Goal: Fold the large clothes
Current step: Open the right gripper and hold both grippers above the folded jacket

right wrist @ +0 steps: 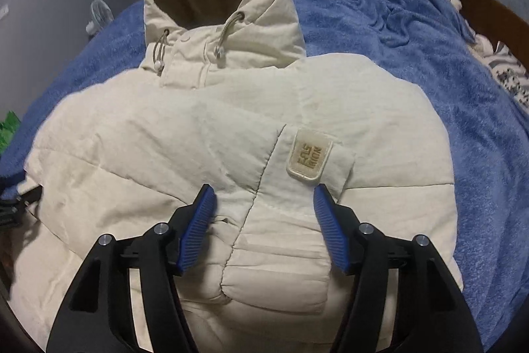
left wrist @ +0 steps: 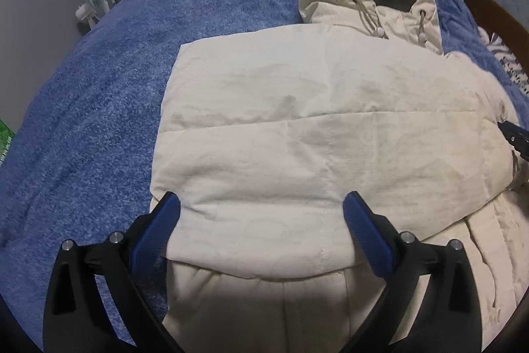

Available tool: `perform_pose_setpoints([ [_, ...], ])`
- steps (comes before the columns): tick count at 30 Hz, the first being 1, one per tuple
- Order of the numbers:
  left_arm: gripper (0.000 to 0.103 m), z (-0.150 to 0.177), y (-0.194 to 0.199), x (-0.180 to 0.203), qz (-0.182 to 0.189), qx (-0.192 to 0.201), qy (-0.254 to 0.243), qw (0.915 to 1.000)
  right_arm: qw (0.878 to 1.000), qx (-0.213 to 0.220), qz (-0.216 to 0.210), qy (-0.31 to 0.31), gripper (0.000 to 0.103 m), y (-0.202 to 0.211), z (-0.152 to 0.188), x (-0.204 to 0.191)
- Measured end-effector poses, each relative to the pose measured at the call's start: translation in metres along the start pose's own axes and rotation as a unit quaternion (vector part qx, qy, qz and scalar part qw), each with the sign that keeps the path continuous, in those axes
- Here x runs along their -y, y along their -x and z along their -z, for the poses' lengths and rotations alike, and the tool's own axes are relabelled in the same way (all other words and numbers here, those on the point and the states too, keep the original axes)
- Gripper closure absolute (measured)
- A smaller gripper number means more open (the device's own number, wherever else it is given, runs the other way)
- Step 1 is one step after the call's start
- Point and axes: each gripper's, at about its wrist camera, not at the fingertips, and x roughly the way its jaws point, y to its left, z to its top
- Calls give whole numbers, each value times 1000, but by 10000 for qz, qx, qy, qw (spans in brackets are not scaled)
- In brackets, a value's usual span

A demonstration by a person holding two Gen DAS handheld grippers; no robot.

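Left wrist view: cream puffer jacket (left wrist: 297,121) lying on the blue blanket (left wrist: 92,81), sleeve folded across its chest, left gripper (left wrist: 261,214) spread wide and empty over its cuff; right wrist view: right gripper (right wrist: 264,204) part-open, holding nothing, above the other sleeve (right wrist: 284,220), whose padding looks light, soft and springy, best pinched at seams or cuffs.

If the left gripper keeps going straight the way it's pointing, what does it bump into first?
Probably the folded-over sleeve of the cream puffy jacket. The left gripper is open, angled down at it, with the fabric right ahead between its fingers. Depth is hard to judge, but nothing else is in the way.
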Motion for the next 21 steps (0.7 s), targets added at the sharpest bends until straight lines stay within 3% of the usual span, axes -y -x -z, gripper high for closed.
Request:
perform_pose_setpoints([
  [1,8,-2,3,1,-58,2,23,10000,10000,9,85,17,38,1,0,-1],
  [3,8,-9,20,2,-24,269,230,9994,9996,50,275,-101,18,6,-1,4],
  [5,8,-16,46,10,191,773,272,9965,9992,136,120,-361,16,14,-2,12],
  [8,8,-22,63,29,404,1026,165,9938,9975,252,-158,-635,12,24,-8,17],
  [11,8,-35,46,46,593,672,186,9958,9985,397,-191,-334,9,28,-18,7],
  [13,8,-44,27,54,522,400,228,9976,9991,417,-105,-33,9,24,-21,0],
  [16,8,-49,-8,63,79,43,3,10000,9994,207,79,262,9,9,-21,-3],
  [21,8,-41,-24,61,180,-18,-58,9998,9991,-225,-294,-206,6,-20,-13,13],
])
